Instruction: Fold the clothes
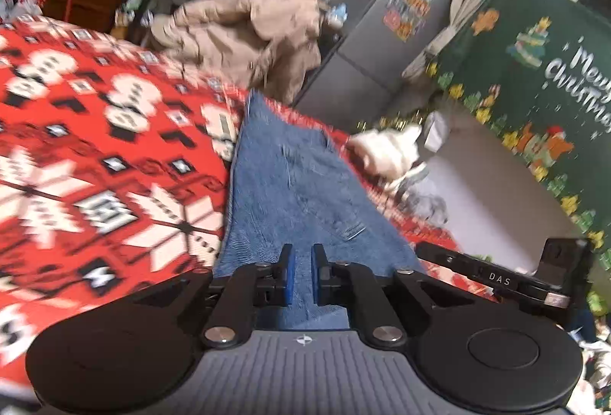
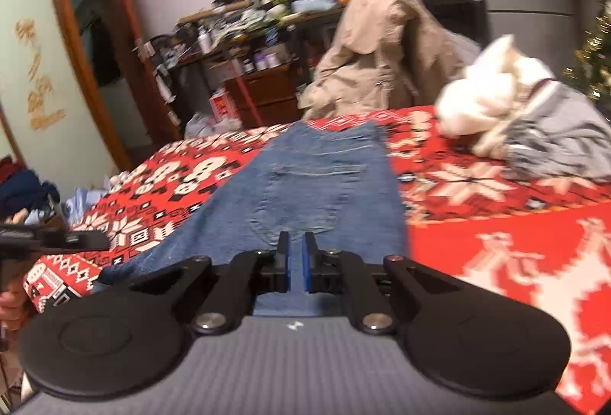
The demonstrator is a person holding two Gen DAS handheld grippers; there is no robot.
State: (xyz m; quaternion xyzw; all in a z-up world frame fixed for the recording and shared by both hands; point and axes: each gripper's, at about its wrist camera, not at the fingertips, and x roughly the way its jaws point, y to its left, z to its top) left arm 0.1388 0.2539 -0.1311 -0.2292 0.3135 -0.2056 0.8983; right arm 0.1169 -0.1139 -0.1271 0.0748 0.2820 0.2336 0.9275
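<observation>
– Where are the jeans (image 1: 298,185)?
– Spread ahead of both sets of fingers on the red patterned cloth (image 1: 95,147).
– And the fingers?
– Left gripper (image 1: 302,275) and right gripper (image 2: 296,262) each pinch the denim's near edge, nearly closed.

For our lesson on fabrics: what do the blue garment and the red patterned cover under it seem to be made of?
Blue jeans: denim, likely cotton; matte, faded blue, with a stitched back pocket.
Red patterned cover: seemingly knitted or woven cloth; its snowflakes look blocky, stitch-like, though blur leaves this open.
</observation>
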